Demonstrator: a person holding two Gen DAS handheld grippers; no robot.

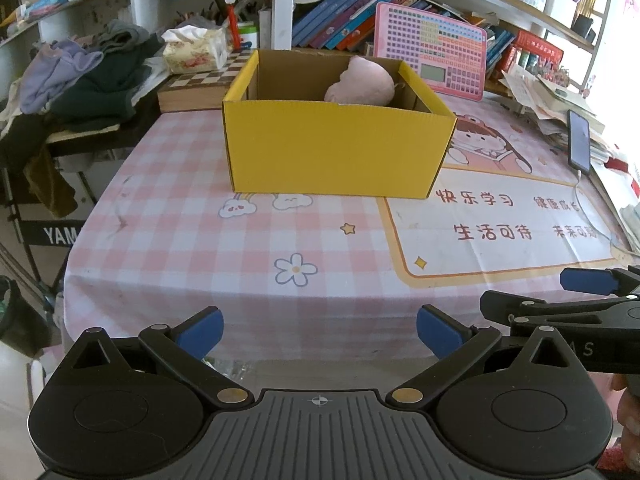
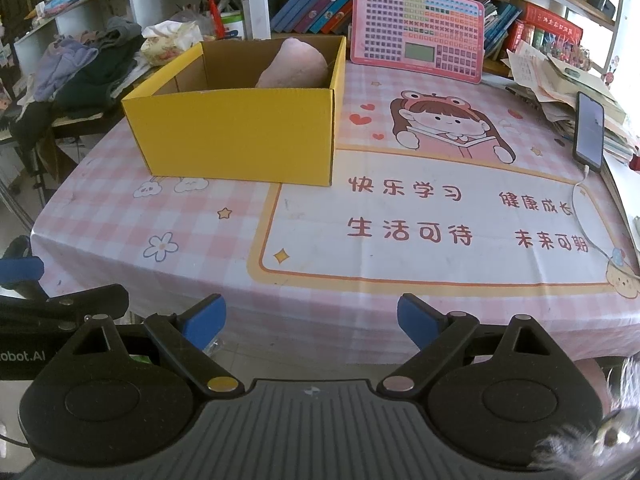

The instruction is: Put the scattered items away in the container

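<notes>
Inspected at the near edge of the table [image 2: 400, 292], covered in a pink checked cloth with cartoon print. Found the left gripper [image 1: 319, 330] with jaws spread wide, blue pads well apart, nothing between them, held off the table's front edge. Found the right gripper [image 2: 311, 320] likewise wide, empty, just beside the left one at the same edge. Noted the yellow cardboard box [image 1: 332, 148] standing upright toward the back left of the cloth, top open. Observed a pink soft item [image 1: 362, 84] lying inside the box against its far right corner, top rising above the rim; kind of item could not be told. Recorded no loose task items on the cloth in front of the box. Noted a pink keyboard-style learning board [image 2: 416, 26] propped behind the box against the bookshelf, a phone [image 2: 589, 131] with a white cable at the right edge beside a heap of papers [image 1: 552, 100], a tissue box [image 1: 196, 50] and a pile of clothes [image 1: 88, 76] left of the table.
</notes>
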